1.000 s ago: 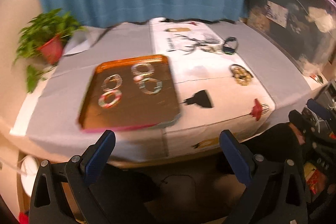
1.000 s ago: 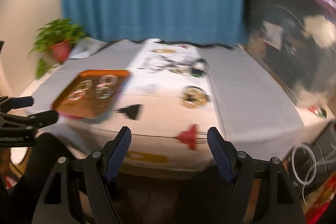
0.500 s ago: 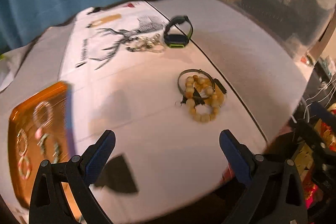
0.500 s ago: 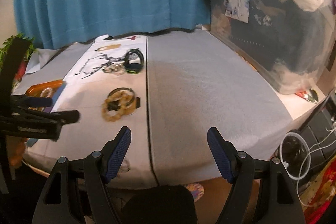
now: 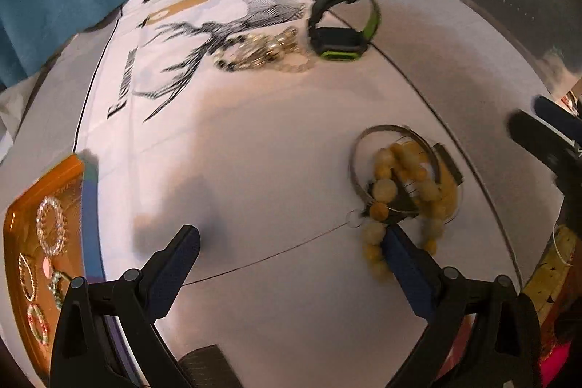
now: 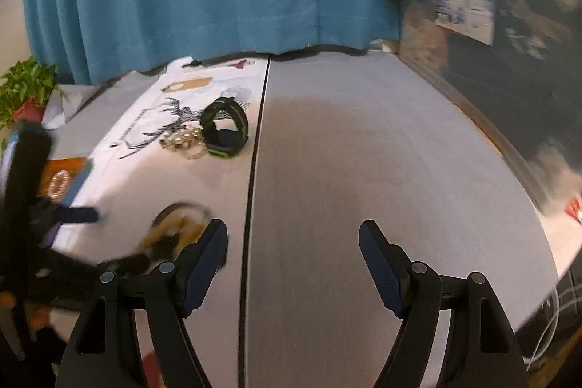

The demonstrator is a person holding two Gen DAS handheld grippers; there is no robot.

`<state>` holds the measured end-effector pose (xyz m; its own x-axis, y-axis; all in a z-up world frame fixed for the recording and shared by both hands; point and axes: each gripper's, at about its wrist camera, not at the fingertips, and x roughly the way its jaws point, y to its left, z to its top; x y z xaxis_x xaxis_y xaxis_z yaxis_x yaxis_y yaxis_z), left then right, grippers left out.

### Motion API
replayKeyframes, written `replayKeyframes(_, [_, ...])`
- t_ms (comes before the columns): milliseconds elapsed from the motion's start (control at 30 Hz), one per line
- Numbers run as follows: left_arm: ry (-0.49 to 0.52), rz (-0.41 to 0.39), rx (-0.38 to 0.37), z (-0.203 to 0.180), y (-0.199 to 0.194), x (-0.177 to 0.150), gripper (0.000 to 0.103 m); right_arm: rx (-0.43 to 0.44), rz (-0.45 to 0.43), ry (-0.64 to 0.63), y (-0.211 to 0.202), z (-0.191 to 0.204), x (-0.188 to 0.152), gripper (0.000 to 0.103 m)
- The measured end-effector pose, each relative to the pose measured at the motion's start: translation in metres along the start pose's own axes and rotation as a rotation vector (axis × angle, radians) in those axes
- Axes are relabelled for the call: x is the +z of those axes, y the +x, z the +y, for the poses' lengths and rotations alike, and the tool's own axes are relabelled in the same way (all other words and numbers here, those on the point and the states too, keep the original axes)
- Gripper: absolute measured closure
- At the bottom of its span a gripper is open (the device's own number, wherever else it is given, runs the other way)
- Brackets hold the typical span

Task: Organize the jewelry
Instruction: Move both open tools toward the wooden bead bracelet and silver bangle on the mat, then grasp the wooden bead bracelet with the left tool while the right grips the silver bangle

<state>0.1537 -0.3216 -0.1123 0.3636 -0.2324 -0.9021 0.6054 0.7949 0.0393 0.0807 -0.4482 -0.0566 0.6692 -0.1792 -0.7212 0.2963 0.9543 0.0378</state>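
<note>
Since half a second ago the left gripper [image 5: 291,251] has come lower and closer to the surface [image 5: 254,151], so the bead bracelet [image 5: 402,195] that lay well ahead of its fingers [image 5: 403,260] now sits just at the right finger's tip, partly hidden behind it. The orange tray [image 5: 22,206] has slid further toward the left edge of that view. The left fingers stand wide apart and hold nothing; whether the right one touches the beads cannot be told through the blur.

The right gripper [image 6: 293,242] also has its fingers [image 6: 378,260] spread wide with nothing between them, over bare grey cloth [image 6: 363,151]. It has shifted left: the bracelet now lies just beyond its left finger.

The bracelet is a loop of rounded yellow beads heaped over a thin metal bangle [image 5: 363,148]. Farther ahead of the left fingers lie a cluster of pearly jewelry [image 5: 262,53] and, just right of it, a black-and-green watch [image 5: 342,24] standing on its edge. The tray, to the left of the fingers, carries several small bracelets [image 5: 51,228].
</note>
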Motion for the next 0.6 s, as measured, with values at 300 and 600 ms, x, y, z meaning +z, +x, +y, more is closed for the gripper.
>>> replayKeyframes(300, [-0.045, 0.033, 0.018, 0.034, -0.006, -0.011, 0.003, 0.129, 0.123, -0.144, 0.035, 0.022, -0.008, 0.027])
replayKeyframes(600, [-0.045, 0.062, -0.003, 0.04, -0.005, -0.011, 0.003, 0.277, 0.125, -0.455, 0.023, 0.079, -0.035, 0.017])
